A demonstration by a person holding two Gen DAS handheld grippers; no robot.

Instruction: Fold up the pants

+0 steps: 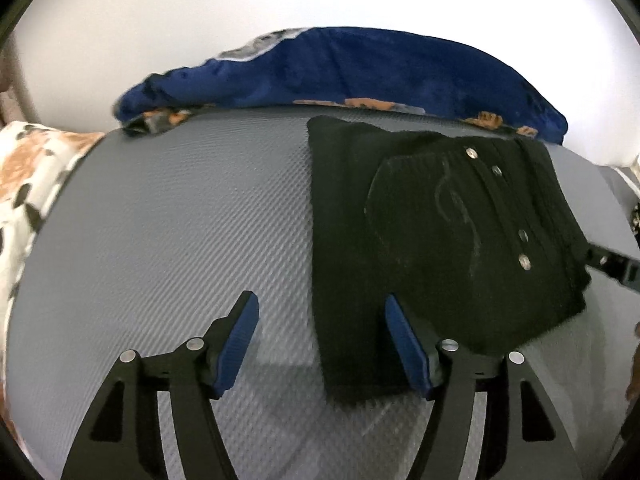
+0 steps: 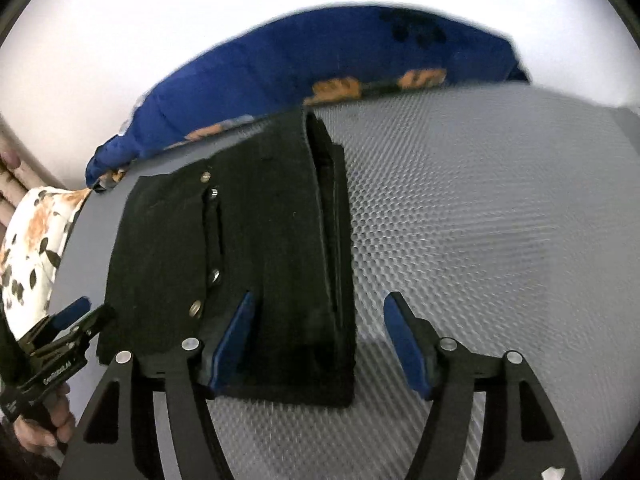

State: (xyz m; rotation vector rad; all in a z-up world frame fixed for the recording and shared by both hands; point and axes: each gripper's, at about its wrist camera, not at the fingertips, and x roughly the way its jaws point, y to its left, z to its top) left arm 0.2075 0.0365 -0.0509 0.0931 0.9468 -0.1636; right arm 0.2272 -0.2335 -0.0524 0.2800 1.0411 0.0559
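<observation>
Black pants lie folded into a compact stack on the grey textured mat, back pocket and metal rivets facing up. My left gripper is open and empty, just above the stack's near left edge. In the right wrist view the pants show layered folds along their right side. My right gripper is open and empty, over the stack's near right corner. The left gripper also shows at the lower left of the right wrist view, and the right gripper's black frame shows at the right edge of the left wrist view.
A blue blanket with orange print lies along the mat's far edge. A white floral pillow sits at the left. A white wall stands behind. The mat runs bare to the right of the pants.
</observation>
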